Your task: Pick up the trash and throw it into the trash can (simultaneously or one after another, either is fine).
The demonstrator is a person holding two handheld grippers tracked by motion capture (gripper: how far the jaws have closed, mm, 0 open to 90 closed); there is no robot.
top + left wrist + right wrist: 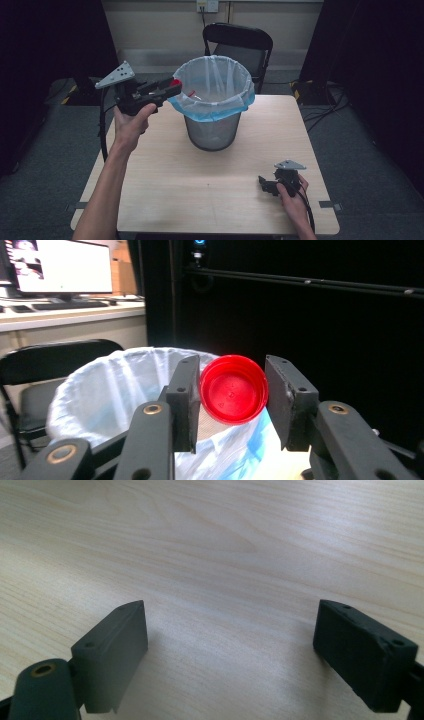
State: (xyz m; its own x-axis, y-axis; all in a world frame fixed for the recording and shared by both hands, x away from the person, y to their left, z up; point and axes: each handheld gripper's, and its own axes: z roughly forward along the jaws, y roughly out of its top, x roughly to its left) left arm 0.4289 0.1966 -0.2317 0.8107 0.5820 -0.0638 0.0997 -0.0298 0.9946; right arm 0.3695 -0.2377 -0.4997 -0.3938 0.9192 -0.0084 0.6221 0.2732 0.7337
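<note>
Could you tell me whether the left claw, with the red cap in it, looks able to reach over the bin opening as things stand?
Probably yes: the left claw holds the red cap right at the bin rim, nothing between.

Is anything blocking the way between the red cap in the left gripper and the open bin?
Nothing visible does. The left gripper holds the red cap at the rim of the bin, whose lined mouth lies open beside it.
</note>
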